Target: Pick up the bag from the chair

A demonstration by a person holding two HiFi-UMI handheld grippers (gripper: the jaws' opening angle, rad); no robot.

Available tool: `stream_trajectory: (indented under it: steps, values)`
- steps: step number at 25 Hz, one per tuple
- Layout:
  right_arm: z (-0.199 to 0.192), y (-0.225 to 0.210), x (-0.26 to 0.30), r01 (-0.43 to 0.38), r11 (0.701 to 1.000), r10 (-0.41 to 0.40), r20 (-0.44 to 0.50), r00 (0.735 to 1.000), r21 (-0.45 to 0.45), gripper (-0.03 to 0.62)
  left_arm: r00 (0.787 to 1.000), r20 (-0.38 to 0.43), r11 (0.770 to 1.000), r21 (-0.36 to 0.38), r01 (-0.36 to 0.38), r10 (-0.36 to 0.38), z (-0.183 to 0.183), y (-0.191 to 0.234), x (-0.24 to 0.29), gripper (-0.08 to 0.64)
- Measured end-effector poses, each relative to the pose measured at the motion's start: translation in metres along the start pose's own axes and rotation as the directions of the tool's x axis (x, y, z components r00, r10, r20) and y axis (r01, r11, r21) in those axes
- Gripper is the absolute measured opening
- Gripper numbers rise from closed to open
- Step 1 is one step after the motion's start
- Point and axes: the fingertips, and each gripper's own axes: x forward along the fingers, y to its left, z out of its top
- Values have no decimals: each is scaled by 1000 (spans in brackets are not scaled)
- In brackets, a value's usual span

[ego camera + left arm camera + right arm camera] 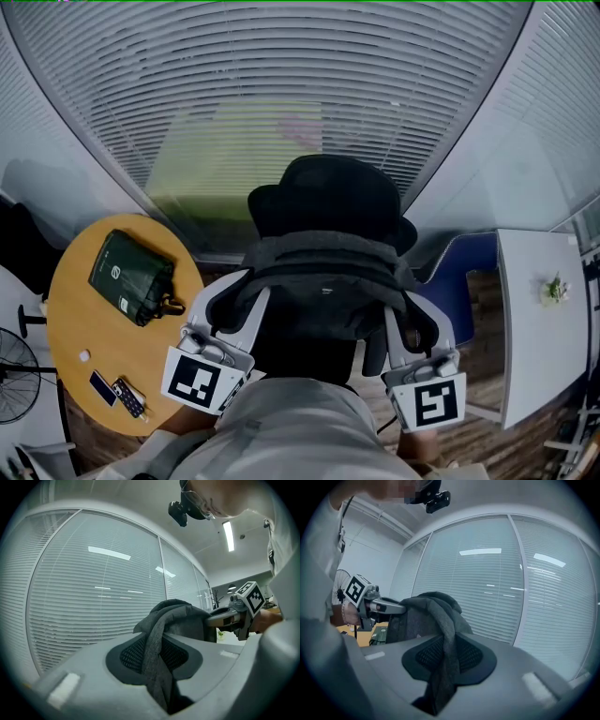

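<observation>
1. State: the left gripper (240,292) and right gripper (401,298) are each clenched on a fold of the grey bag (323,258). The bag hangs between them, in front of the person and beside the round worktop (75,309).
2. Slip risk: the fingers (93,677) pinch only thin fabric. A jerk or the load's weight could probably pull a fold free.
3. Tilt risk: if one side lets go, the bag would likely swing toward the other gripper.
4. Snag risk: the black mass (328,202) beyond the bag may be the chair. Whether the bag clears it cannot be told, so trailing fabric might catch.
</observation>
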Motion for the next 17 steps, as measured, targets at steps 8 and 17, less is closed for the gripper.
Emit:
stream_trajectory:
  steps: [8, 17]
  values:
    - [-3, 5, 0, -20, 1000, 20, 4, 1000, 1, 66, 1000, -12, 1000, -9, 5, -5, -4, 0, -1, 81]
    - [-5, 15, 1, -22, 1000, 22, -3, 1000, -3, 66, 1000, -8, 1000, -11, 7, -7, -8, 5, -8, 81]
